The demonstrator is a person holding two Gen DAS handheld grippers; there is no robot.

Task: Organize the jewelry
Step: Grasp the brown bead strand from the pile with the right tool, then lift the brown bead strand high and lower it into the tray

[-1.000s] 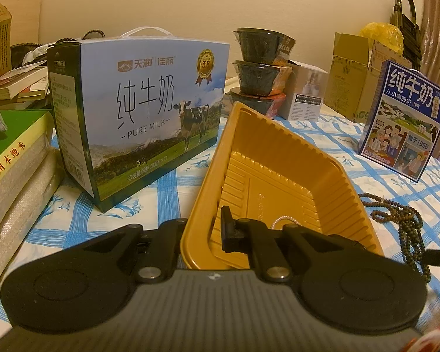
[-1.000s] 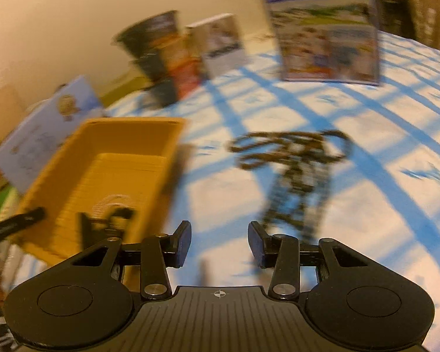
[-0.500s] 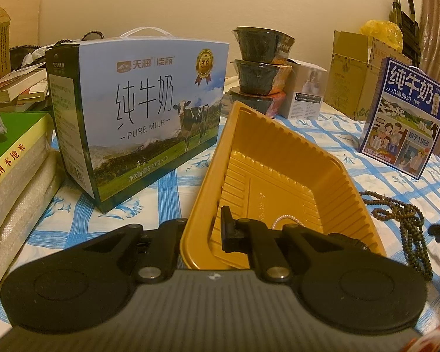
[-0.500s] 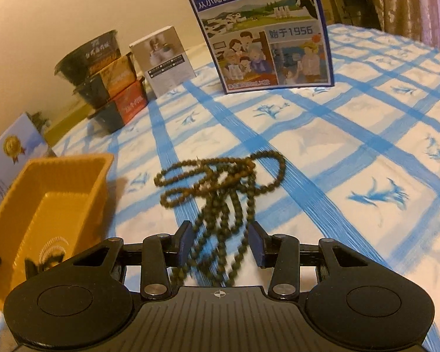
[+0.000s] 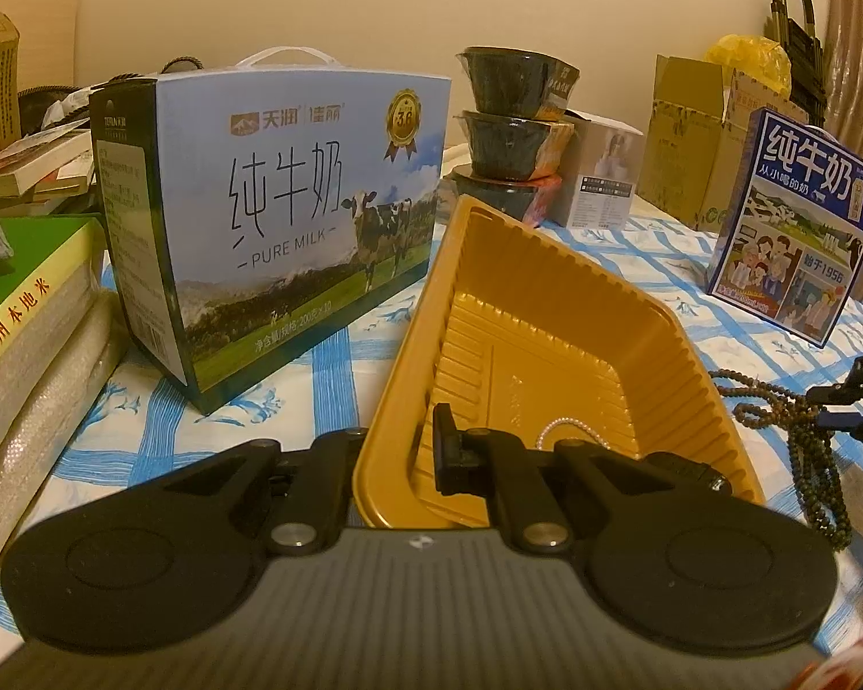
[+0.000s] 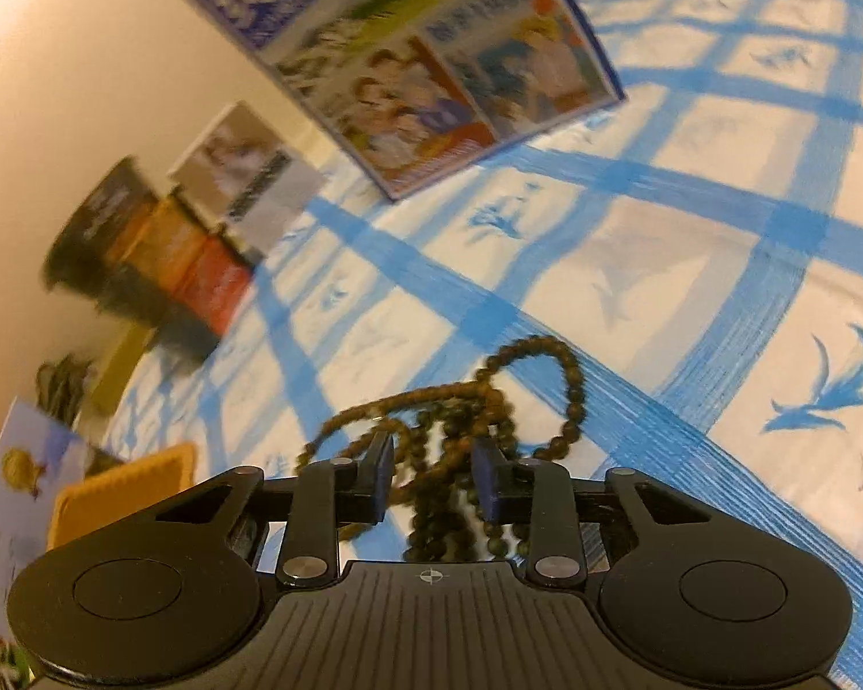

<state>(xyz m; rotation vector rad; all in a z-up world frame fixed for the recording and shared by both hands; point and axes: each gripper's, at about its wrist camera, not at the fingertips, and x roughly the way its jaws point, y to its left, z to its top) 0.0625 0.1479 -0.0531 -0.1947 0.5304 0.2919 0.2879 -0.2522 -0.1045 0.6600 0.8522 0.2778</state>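
A yellow plastic tray (image 5: pixel 552 345) lies on the blue-checked cloth, with a thin white bead chain (image 5: pixel 569 424) inside it. My left gripper (image 5: pixel 400 454) is shut on the tray's near rim. A long dark bead necklace (image 6: pixel 460 414) lies bunched on the cloth right of the tray; it also shows in the left wrist view (image 5: pixel 800 448). My right gripper (image 6: pixel 431 477) is open and low over the necklace, with its strands between the two fingers. The right gripper's fingertips (image 5: pixel 846 408) show at the right edge of the left wrist view. The tray's corner (image 6: pixel 121 489) shows at the left.
A large Pure Milk carton (image 5: pixel 282 218) stands left of the tray. Stacked dark bowls (image 5: pixel 512 132) and a small white box (image 5: pixel 604 178) stand behind it. A blue milk box (image 5: pixel 800 230) stands at the right. Books (image 5: pixel 23 310) are piled at the left.
My right gripper has moved forward and down over the necklace, so the strands now lie between its open fingers. My left gripper and the tray have not moved.
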